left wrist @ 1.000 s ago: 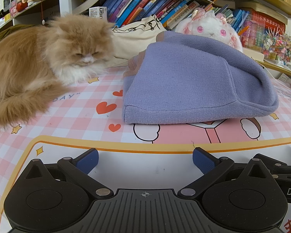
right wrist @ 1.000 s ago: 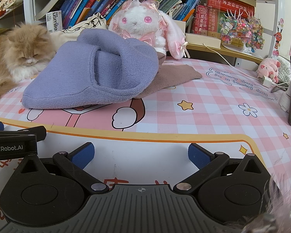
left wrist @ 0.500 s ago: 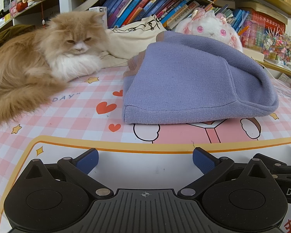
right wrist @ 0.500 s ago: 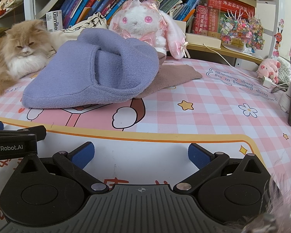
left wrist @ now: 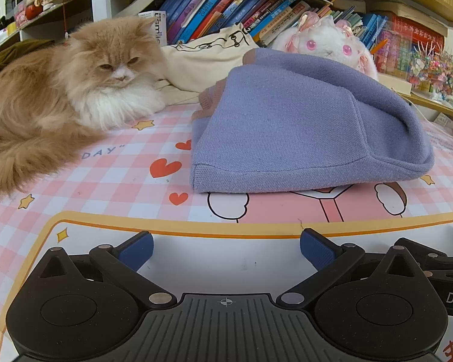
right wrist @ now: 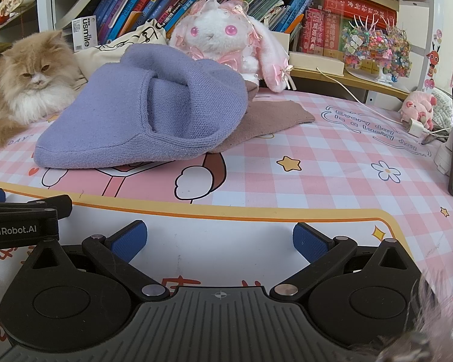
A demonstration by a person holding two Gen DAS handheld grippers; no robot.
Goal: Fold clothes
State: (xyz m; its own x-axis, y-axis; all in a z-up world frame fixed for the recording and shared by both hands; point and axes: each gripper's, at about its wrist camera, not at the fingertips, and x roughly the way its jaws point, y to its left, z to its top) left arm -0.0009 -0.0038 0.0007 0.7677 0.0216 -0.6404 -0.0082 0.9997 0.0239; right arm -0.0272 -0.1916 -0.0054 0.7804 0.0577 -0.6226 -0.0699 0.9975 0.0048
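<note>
The folded lavender knitted sweater (left wrist: 302,132) lies in a soft heap on the pink checked cartoon-print table mat (left wrist: 111,181), well ahead of both tools and touching neither. The left gripper (left wrist: 226,249) sits low over the white, orange-bordered part of the mat, its blue-padded fingers (left wrist: 136,249) spread wide with nothing between them; the sweater is straight ahead of it and slightly to the right. The right gripper (right wrist: 219,239) is likewise spread wide and empty, with the sweater (right wrist: 142,114) ahead and to its left, a mauve-brown knitted part (right wrist: 271,117) poking out from under the heap. A fluffy ginger-and-white long-haired cat (left wrist: 75,90) lies just left of the sweater, and a white-and-pink plush rabbit (right wrist: 226,42) sits behind it.
</note>
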